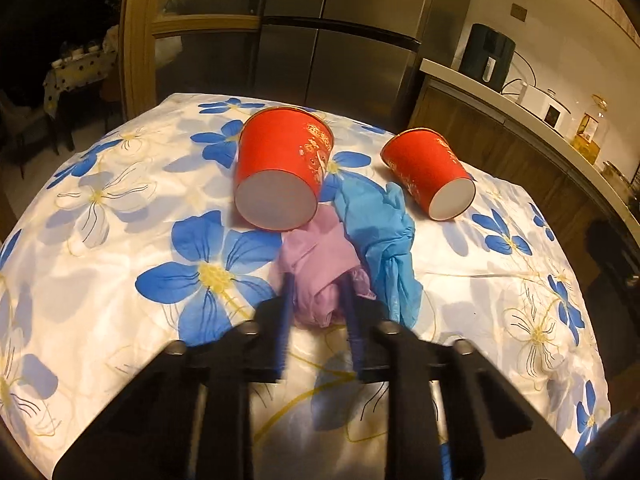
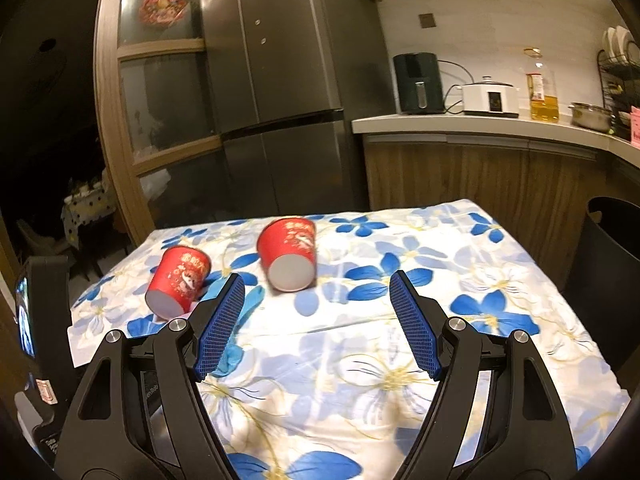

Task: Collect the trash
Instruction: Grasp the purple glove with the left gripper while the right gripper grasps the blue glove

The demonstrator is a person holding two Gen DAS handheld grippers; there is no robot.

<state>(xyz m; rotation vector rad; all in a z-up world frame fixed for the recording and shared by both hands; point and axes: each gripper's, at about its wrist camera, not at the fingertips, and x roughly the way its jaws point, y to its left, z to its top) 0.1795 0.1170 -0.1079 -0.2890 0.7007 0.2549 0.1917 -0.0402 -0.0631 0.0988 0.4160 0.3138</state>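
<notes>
A crumpled pink glove (image 1: 320, 272) lies on the tablecloth, pinched between blue pads. A crumpled blue glove (image 1: 384, 240) lies touching its right side. Two red paper cups lie on their sides, white bases toward the camera: one (image 1: 282, 168) touching the pink glove, the other (image 1: 430, 172) apart to the right.

A white tablecloth with blue flowers (image 2: 460, 248) covers the table. Behind it stands a steel refrigerator (image 2: 288, 92) beside a wood-framed glass door (image 2: 160, 92) bearing a red decoration (image 2: 162, 6). On the countertop (image 2: 480, 124) sit a black air fryer (image 2: 419, 83), a white cooker (image 2: 491, 99), an oil bottle (image 2: 543, 88) and a metal pot (image 2: 591, 115). A black bin (image 2: 608, 264) stands at the table's right.
</notes>
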